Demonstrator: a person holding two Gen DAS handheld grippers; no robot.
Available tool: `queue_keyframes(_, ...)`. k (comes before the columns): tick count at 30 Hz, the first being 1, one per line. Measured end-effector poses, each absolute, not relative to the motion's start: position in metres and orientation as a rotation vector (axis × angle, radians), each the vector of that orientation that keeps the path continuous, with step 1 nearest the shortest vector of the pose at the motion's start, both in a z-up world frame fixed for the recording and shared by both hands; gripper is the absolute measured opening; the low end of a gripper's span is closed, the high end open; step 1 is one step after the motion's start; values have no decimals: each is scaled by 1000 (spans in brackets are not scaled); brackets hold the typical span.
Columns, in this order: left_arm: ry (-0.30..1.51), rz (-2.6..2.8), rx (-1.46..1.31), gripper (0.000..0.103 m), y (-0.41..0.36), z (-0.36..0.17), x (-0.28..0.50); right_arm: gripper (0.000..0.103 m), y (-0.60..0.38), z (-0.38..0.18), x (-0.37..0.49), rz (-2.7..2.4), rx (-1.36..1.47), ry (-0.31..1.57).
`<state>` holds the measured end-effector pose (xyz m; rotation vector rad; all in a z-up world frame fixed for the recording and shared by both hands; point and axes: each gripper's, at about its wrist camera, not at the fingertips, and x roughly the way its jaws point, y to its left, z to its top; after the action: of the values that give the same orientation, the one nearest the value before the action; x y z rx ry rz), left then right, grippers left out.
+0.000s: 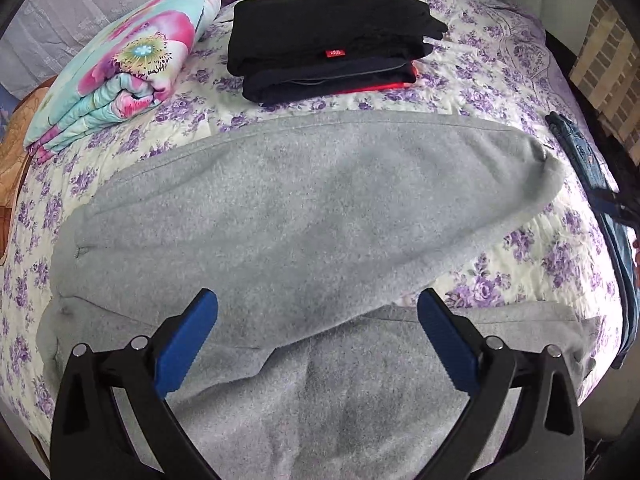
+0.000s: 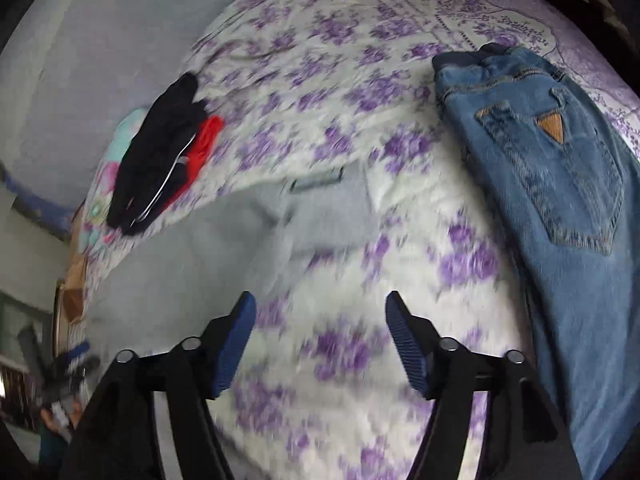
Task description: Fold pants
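In the left wrist view, the left gripper (image 1: 316,320) hangs at the bottom of the frame with its blue-padded jaws spread wide and nothing between them. Directly under and beyond it lie the grey sweatpants (image 1: 288,216), flat on the floral bedspread (image 1: 520,248). Their long axis runs across the frame, tilted slightly: the upper leg stretches from the lower left towards the middle right, where it ends in a rounded cuff, while a second layer of grey cloth lies beneath it along the bottom edge.

In the right wrist view, the right gripper (image 2: 320,340) also has its jaws parted and empty, over bare bedspread. The sweatpants appear only as a blurred grey shape at the middle left, so their full length shows in the left view alone.

Farther off, a stack of folded dark clothes (image 1: 332,48) with a red layer at the bottom sits at the upper centre of the left view. A rolled flowered blanket (image 1: 116,72) lies at its upper left.

The blue jeans (image 2: 560,184), with a back pocket and a tan triangular patch, fill the right side of the right view; the left view catches just a sliver of them at its right edge.
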<state>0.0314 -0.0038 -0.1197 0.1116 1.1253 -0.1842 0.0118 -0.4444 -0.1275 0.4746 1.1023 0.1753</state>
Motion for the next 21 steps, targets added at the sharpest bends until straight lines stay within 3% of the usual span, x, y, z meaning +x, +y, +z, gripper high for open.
queue_keyframes(3,1122,-178,101,98,4,-114,23,72,-424,-135,-61,297,377,1185)
queue_keyframes(10,1110,-96,45,98,41,-93,10,69,-380,-173,-156,479,554,1233)
queue_keyframes(11,1112,-76,40,98,47,-92,10,46,-365,-178,-160,493,483,1236)
queue_keyframes(12,1113,-54,34,98,54,-91,9,11,-351,-178,-161,518,423,1248)
queue_keyframes(18,1084,24,24,98,84,-76,-4,7,-383,-114,-166,645,370,1115)
queue_keyframes(21,1072,55,30,98,96,-72,-10,7,-428,-99,-176,558,332,1143)
